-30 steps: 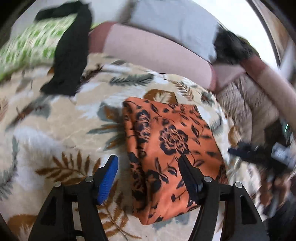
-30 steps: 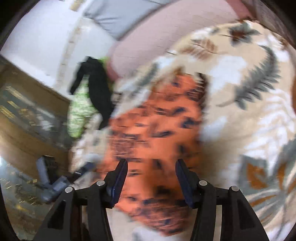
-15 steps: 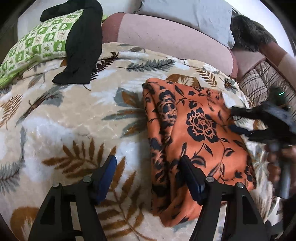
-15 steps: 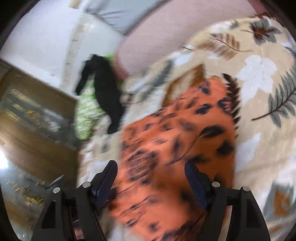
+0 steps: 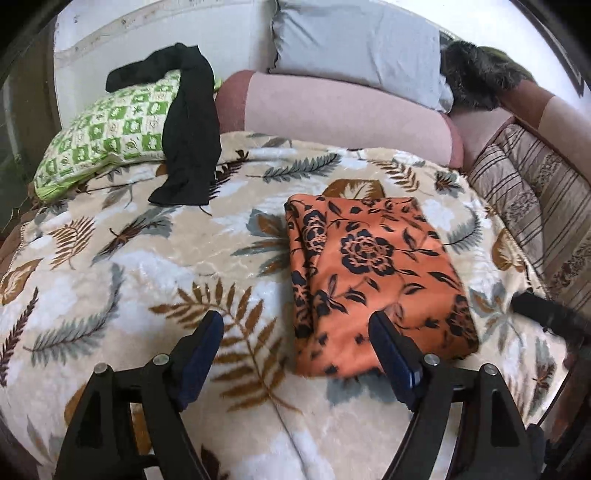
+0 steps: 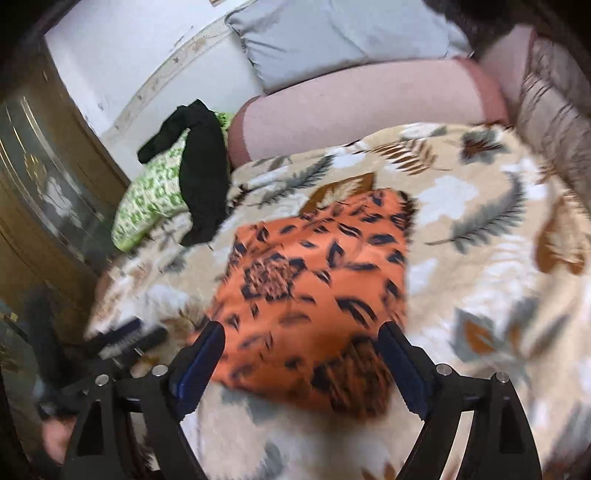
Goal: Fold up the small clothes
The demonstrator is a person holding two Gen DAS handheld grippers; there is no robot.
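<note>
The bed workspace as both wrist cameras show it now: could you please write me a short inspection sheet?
Surface: leaf-print blanket spread over the bed, soft and slightly rumpled.
Job's things: orange floral garment lies folded on the blanket; black garment lies unfolded, draped from the green checked pillow onto the blanket.
Clutter: grey pillow, pink bolster, dark furry item, striped cushion at the bed's edges.
Grippers: left gripper and right gripper both open, jaws just widened, nothing between the pads.
Cables: nothing seen.
Surroundings: white headboard; wooden cabinet beside the bed.
</note>
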